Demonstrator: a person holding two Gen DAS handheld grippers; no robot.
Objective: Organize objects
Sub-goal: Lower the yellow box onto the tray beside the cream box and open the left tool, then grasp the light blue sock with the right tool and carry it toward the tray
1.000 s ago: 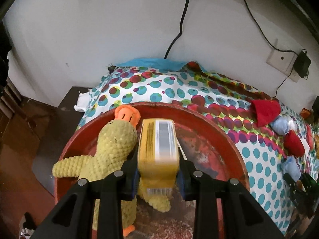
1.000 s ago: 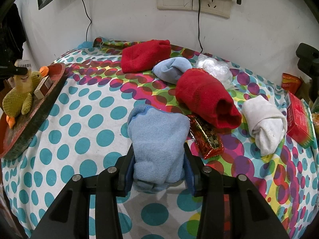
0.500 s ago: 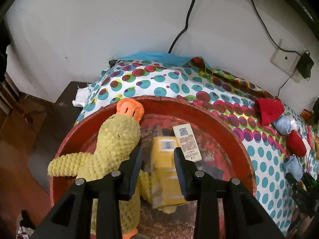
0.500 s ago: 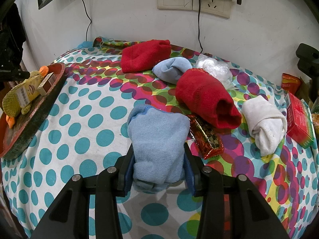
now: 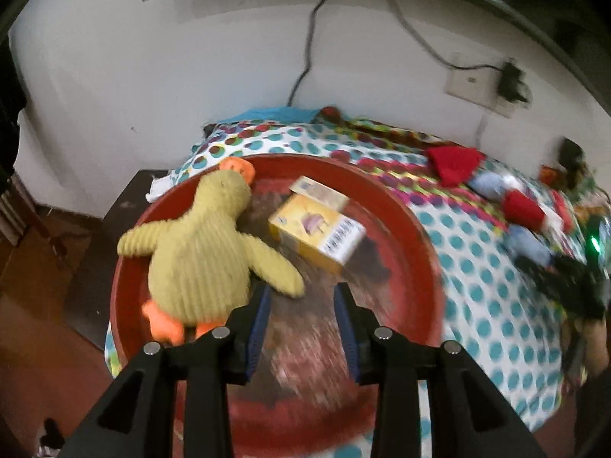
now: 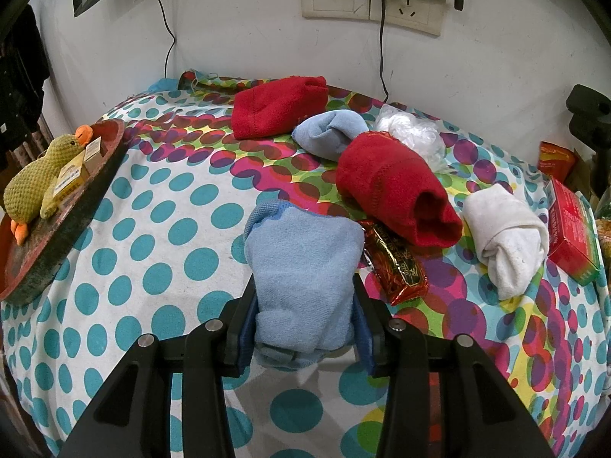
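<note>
In the left wrist view my left gripper [image 5: 303,297] is open and empty above the near part of a red round tray [image 5: 404,213]. In the tray lie a yellow plush duck [image 5: 198,252], a yellow box [image 5: 317,234] and a smaller box [image 5: 319,191] behind it. In the right wrist view my right gripper [image 6: 303,297] is shut on a light blue rolled towel [image 6: 301,263] resting on the dotted cloth. The tray [image 6: 57,225] with the duck [image 6: 34,179] shows at the far left.
On the dotted tablecloth [image 6: 160,229] lie two red towels [image 6: 275,108] [image 6: 397,187], another blue towel [image 6: 330,133], a white towel [image 6: 504,233], a red-gold snack pack [image 6: 397,263], a clear bag [image 6: 412,133] and a red box [image 6: 571,225]. A wall with sockets stands behind.
My left gripper has let go of the yellow box, which now lies in the tray, and has pulled back and up. The right gripper and blue towel have not moved.
</note>
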